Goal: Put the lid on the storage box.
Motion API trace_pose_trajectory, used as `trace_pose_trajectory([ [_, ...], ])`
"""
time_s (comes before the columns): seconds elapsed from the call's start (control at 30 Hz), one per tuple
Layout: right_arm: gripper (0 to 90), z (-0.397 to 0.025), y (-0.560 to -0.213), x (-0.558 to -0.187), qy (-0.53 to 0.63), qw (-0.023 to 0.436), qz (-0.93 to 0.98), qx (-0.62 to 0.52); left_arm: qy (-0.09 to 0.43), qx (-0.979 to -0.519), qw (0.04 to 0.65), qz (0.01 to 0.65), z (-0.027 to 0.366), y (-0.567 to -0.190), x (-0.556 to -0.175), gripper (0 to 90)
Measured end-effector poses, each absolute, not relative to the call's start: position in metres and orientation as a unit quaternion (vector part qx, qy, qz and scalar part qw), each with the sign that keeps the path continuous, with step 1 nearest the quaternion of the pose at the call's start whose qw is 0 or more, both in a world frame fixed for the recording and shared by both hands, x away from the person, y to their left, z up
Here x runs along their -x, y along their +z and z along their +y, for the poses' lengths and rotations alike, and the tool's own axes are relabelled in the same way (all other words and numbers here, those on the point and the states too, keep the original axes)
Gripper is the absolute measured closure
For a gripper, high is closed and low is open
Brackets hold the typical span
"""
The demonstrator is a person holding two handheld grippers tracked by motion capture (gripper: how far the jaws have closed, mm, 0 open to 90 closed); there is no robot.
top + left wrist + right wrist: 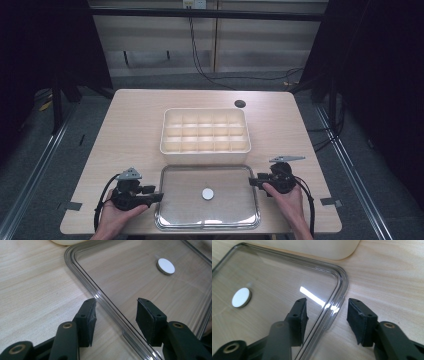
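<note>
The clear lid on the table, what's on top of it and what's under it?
A white round disc sits on the clear lid. Wooden table shows through it; nothing seems hidden.

Both grippers, left (pixel 156 196) and right (pixel 252 181), hold fingers apart.
</note>
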State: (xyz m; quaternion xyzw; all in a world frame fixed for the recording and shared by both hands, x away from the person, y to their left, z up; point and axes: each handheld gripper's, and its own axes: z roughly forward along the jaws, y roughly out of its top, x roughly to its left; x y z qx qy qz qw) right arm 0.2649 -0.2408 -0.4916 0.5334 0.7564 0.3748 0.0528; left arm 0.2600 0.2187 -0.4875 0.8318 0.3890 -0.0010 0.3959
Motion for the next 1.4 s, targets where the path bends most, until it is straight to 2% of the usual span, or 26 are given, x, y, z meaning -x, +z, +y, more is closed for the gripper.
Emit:
trace_pose_trajectory([
  [0.13, 55.0, -0.237, -0.495, -0.263, 0.369, 0.054, 0.761, -0.531, -0.002, -0.837, 0.39, 0.384, 0.215, -0.489, -0.259, 54.1],
  [0.3, 58.4, -0.235, -0.496, -0.262, 0.369, 0.059, 0.76, -0.532, -0.004, -0.841, 0.376, 0.389, 0.211, -0.493, -0.261, 54.2],
  [0.5, 58.3, -0.236, -0.498, -0.262, 0.384, 0.052, 0.748, -0.539, -0.007, -0.843, 0.377, 0.384, 0.21, -0.493, -0.261, 57.9],
  [0.73, 59.4, -0.242, -0.502, -0.26, 0.411, 0.016, 0.705, -0.577, 0.002, -0.847, 0.373, 0.378, 0.21, -0.493, -0.26, 64.9],
  [1.2, 67.6, -0.26, -0.511, -0.26, 0.448, -0.065, 0.663, -0.597, 0.001, -0.845, 0.376, 0.38, 0.21, -0.494, -0.261, 65.2],
  [1.27, 67.2, -0.258, -0.514, -0.26, 0.459, -0.097, 0.66, -0.586, 0.0, -0.845, 0.376, 0.38, 0.21, -0.494, -0.261, 65.4],
  [1.4, 64.7, -0.251, -0.509, -0.26, 0.459, -0.075, 0.667, -0.582, 0.0, -0.845, 0.377, 0.38, 0.21, -0.494, -0.261, 65.4],
])
